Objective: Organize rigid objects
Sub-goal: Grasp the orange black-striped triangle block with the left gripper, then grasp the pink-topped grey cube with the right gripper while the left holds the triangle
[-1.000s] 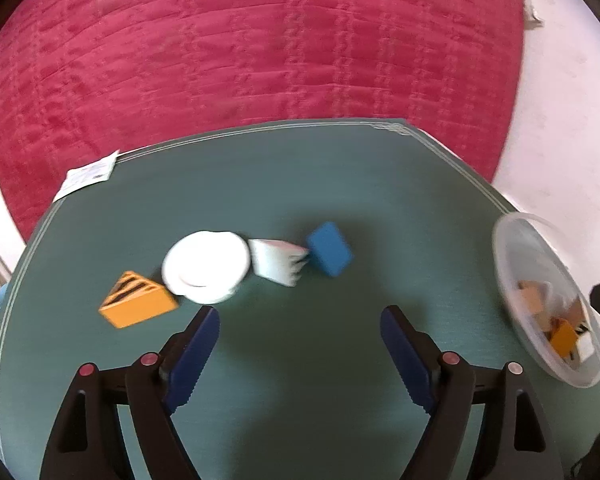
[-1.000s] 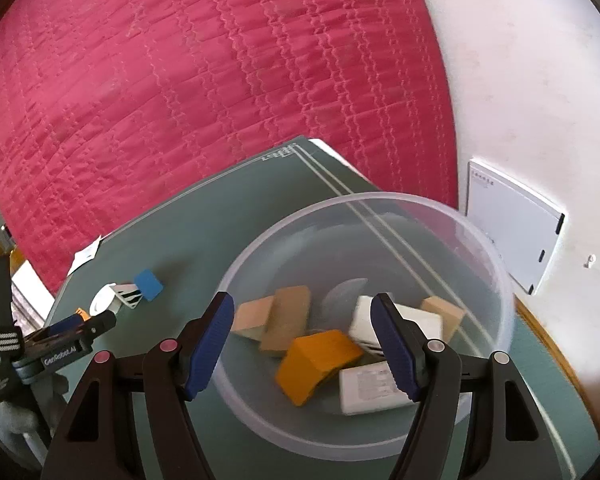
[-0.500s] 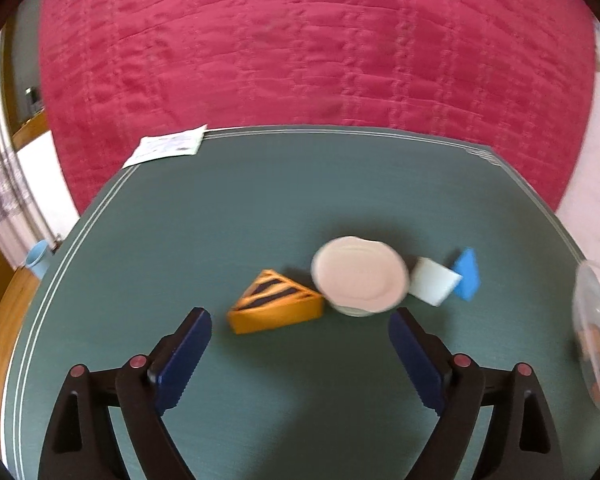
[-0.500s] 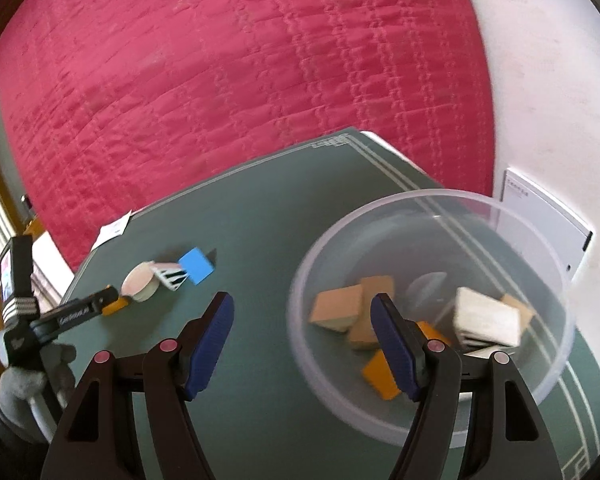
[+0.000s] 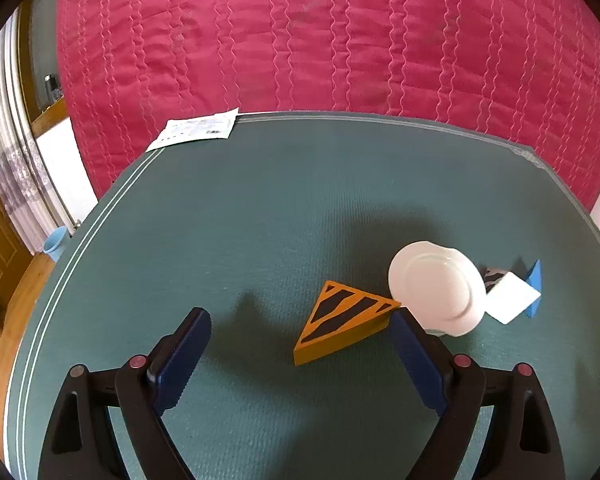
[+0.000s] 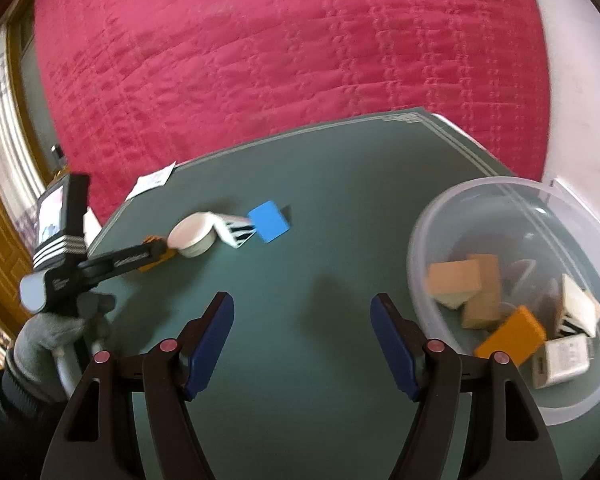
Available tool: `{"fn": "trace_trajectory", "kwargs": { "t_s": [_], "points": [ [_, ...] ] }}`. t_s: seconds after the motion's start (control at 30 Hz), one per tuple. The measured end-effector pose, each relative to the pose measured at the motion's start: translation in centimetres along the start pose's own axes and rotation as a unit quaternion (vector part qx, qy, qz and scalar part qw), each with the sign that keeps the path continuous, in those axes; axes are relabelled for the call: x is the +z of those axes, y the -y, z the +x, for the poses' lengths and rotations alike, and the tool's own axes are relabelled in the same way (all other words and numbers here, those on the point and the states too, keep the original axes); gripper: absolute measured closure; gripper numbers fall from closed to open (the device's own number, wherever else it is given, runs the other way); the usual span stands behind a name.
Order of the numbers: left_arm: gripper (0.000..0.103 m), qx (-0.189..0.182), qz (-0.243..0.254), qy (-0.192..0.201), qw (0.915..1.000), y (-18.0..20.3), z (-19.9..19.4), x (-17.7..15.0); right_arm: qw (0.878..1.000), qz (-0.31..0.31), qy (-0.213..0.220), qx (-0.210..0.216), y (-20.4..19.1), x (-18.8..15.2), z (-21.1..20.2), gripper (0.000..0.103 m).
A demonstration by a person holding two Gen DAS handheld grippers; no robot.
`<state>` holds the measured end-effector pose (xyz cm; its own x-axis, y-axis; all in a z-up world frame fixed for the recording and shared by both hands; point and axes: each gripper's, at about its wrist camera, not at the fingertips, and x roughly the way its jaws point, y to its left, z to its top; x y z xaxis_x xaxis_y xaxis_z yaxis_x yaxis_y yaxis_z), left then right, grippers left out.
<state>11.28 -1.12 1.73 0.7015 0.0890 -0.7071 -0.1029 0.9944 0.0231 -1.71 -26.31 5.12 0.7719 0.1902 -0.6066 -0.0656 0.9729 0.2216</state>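
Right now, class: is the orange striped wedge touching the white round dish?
Touching: in the left wrist view, the orange striped wedge's right tip meets the white round dish's rim with no gap.

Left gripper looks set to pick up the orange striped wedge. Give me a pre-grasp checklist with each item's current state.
1. Left gripper jaws wide enough for the orange wedge: ok, open and empty.
2. Wedge centred between the fingers: not ok, it sits toward the right-hand finger.
3. White disc clear of the wedge: not ok, they look to be touching.
4. Right gripper free: ok, open and empty.
5. Clear bowl has room: ok.
6. Fingers low enough to grip: cannot tell.
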Motion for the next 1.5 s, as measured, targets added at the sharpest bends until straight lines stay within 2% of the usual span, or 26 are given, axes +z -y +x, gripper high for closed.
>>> {"fn": "trace_trajectory", "kwargs": {
  "t_s": [0.23,0.43,0.6,0.7,0.77,0.8,0.87,0.97,1.23,1.5],
  "points": [
    [0.010,-0.005,-0.010,-0.017,0.9998,-0.4,1.1,0.5,1.000,-0.016,-0.025,0.011,-1.4,-0.8,1.5,0.031],
    [0.010,-0.020,-0.003,-0.025,0.9995,-0.3,1.9,1.0,0.999,-0.022,-0.041,0.013,-2.1,-1.0,2.4,0.031],
    [0.011,-0.035,-0.017,-0.040,0.9984,-0.9,2.6,1.0,0.998,-0.024,-0.051,0.010,-2.6,-0.9,3.3,0.031],
    [0.023,-0.043,-0.012,-0.032,0.9985,-0.7,2.3,0.8,0.998,-0.024,-0.057,0.010,-3.0,-0.8,3.8,0.031],
    [0.039,-0.060,-0.005,-0.023,0.9979,-0.6,2.0,0.7,0.998,-0.024,-0.060,0.009,-3.2,-0.6,4.2,0.031],
    [0.043,-0.068,-0.003,-0.021,0.9975,-0.5,1.9,0.7,0.998,-0.023,-0.062,0.010,-3.3,-0.5,4.5,0.031],
    [0.060,-0.084,-0.003,-0.018,0.9963,-0.5,1.8,0.7,0.997,-0.020,-0.067,0.011,-3.5,-0.2,5.1,0.031],
    [0.060,-0.099,-0.007,-0.014,0.9950,-0.7,1.6,0.7,0.997,-0.015,-0.075,0.017,-3.9,0.2,6.1,0.031],
    [0.061,-0.071,-0.018,0.014,0.9972,-1.2,0.4,0.7,0.996,-0.013,-0.082,0.036,-5.8,2.2,8.9,0.031],
    [0.061,-0.054,-0.021,0.019,0.9981,-1.6,0.5,0.6,0.995,-0.004,-0.089,0.045,-7.0,4.6,12.8,0.042]
  ]
}}
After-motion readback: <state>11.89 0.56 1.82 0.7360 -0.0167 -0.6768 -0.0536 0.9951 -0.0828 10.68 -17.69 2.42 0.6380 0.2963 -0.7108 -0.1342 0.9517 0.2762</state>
